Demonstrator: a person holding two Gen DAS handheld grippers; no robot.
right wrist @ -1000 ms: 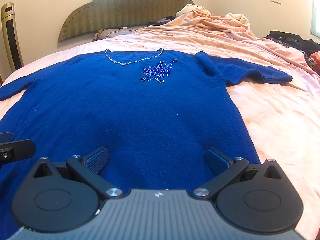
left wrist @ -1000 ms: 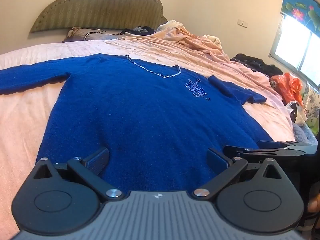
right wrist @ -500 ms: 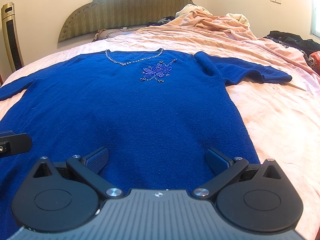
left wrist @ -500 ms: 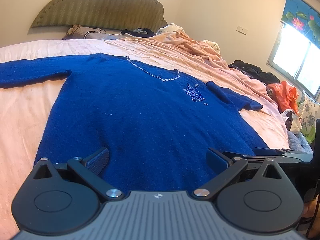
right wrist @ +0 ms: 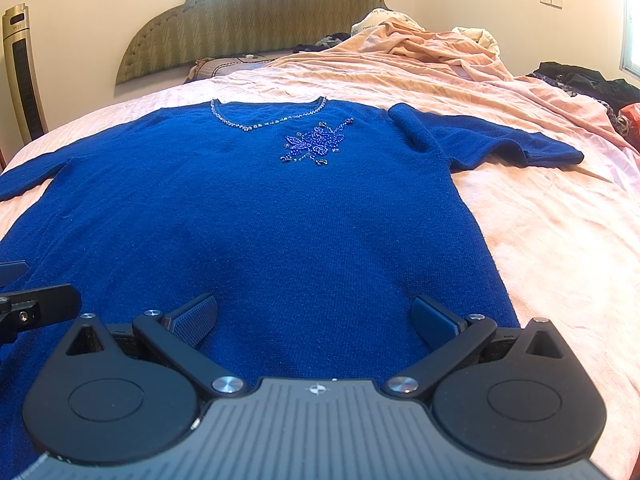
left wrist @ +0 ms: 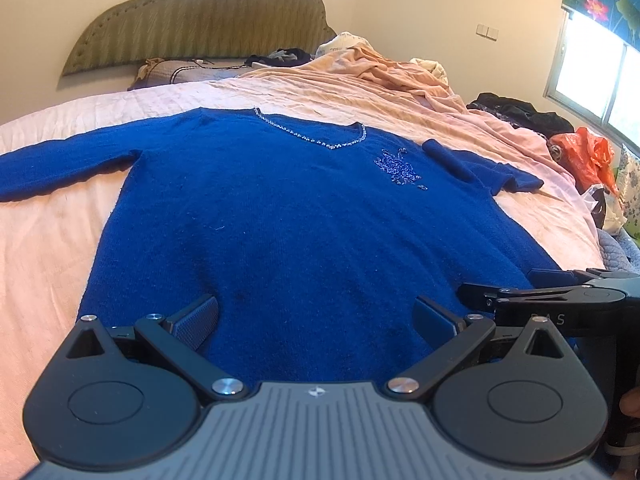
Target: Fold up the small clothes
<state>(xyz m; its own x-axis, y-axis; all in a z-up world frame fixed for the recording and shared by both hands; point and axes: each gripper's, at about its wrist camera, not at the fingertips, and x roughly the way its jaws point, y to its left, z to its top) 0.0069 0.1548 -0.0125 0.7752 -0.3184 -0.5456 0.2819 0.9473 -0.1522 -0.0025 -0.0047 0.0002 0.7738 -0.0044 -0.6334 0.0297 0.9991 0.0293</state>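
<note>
A blue knit sweater (left wrist: 288, 216) (right wrist: 260, 216) lies flat and face up on the bed, sleeves spread to both sides, with a beaded neckline (right wrist: 264, 120) and a beaded flower (right wrist: 314, 144) on the chest. My left gripper (left wrist: 316, 316) stands open over the hem's left part, nothing between its fingers. My right gripper (right wrist: 314, 316) is open over the hem's right part, also empty. Each gripper shows at the edge of the other's view: the right one (left wrist: 560, 296) in the left wrist view, the left one (right wrist: 28, 304) in the right wrist view.
The bed is covered by a pink sheet (right wrist: 560, 240) with a crumpled peach blanket (right wrist: 420, 40) near the headboard (right wrist: 256, 12). Dark clothes (left wrist: 520, 114) and an orange bag (left wrist: 588, 156) lie off the bed's right side. A tower fan (right wrist: 22, 72) stands at the left wall.
The left wrist view has shifted slightly, so the sweater sits a little lower and more centred. Both grippers stay open and the sweater has not moved.
</note>
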